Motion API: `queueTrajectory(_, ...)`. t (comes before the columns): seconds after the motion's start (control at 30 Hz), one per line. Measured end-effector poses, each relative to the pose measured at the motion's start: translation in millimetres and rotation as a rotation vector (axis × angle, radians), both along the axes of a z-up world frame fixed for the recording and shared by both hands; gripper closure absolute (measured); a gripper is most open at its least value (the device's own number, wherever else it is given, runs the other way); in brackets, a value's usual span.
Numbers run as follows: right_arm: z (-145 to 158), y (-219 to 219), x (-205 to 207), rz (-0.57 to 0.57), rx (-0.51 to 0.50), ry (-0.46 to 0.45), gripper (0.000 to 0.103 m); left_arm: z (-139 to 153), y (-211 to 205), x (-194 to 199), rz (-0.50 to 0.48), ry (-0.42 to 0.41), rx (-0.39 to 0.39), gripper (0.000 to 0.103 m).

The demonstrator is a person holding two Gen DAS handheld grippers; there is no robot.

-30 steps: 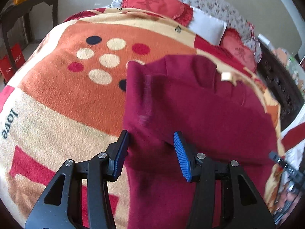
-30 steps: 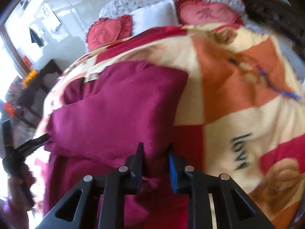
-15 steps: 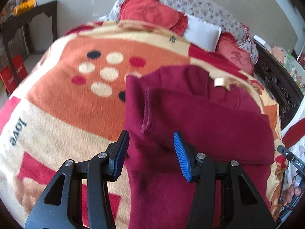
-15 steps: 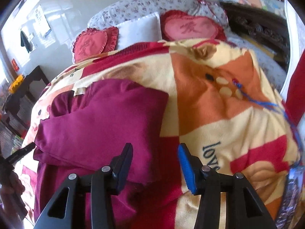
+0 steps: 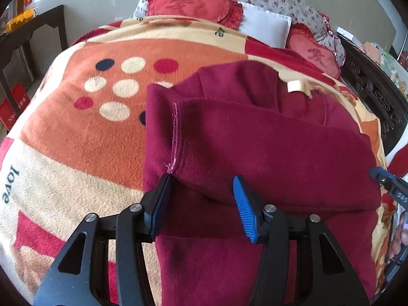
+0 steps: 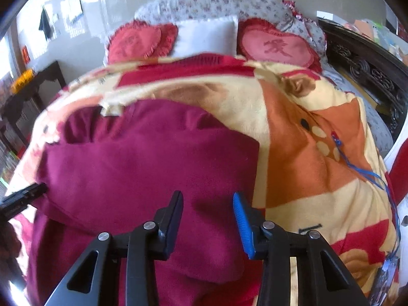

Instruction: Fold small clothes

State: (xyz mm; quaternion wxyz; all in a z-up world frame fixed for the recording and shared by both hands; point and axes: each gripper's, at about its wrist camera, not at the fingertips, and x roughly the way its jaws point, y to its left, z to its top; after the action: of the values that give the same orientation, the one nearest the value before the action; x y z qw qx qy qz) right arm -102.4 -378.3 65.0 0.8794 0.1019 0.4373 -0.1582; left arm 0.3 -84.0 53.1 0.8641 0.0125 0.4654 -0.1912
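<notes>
The left gripper [image 5: 202, 199], black with one blue ribbed pad and one black pad, is over the near left corner of the folded part of the dark red fleece garment [image 5: 267, 153]. Its jaws are opening and stand about half wide; a hump of the fleece lies between them, but the pads do not press it. The right gripper [image 6: 207, 219], of the same make, is over the right side of the garment [image 6: 142, 168]. Its jaws are closing and are rather narrow, with the cloth under the gap; they do not pinch it.

The garment lies on a plush blanket [image 5: 76, 137] with orange, cream and red fields, which covers a bed. Its top part is folded down over the lower part. A small cream label [image 5: 295, 86] is at the neck; the writing on it cannot be read.

On the blanket the word "love" [image 5: 9, 186] is printed in dark letters. Two red heart-shaped cushions [image 6: 276, 46] with frilled edges lie at the head of the bed; each has a darker red Chinese character. A white pillow [image 6: 206, 35] is between them.
</notes>
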Motion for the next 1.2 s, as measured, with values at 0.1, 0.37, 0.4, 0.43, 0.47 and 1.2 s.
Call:
queueTrajectory(0.1, -18.4, -8.6, 9.4, -0.001, 0.032, 0.032, 0.065, -4.7, -3.6, 2.5, -0.008, -0.003, 0.020, 0.048)
queueTrajectory(0.37, 9.8, 3.5, -18.6, 0.020, 0.056, -0.010, 0.065, 1.7, -0.9, -6.3, -0.008, -0.018, 0.042, 0.048)
queueTrajectory(0.4, 11.2, 7.2, -23.0, 0.026, 0.051, -0.008, 0.065, 2.5, 0.0, -8.3, -0.007, -0.019, 0.045, 0.048)
queueTrajectory(0.43, 10.2, 11.1, -25.3, 0.030, 0.045, 0.004, 0.065, 3.4, 0.3, -10.1, -0.008, -0.020, 0.048, 0.048)
queueTrajectory(0.47, 7.1, 13.7, -25.3, 0.033, 0.044, 0.021, 0.064, 4.6, 0.7, -12.1, -0.008, -0.022, 0.051, 0.048)
queueTrajectory(1.2, 36.7, 34.1, -193.4, 0.155, 0.250, 0.041, 0.036, 34.0, 95.9, -162.6, -0.145, 0.120, -0.027, 0.040)
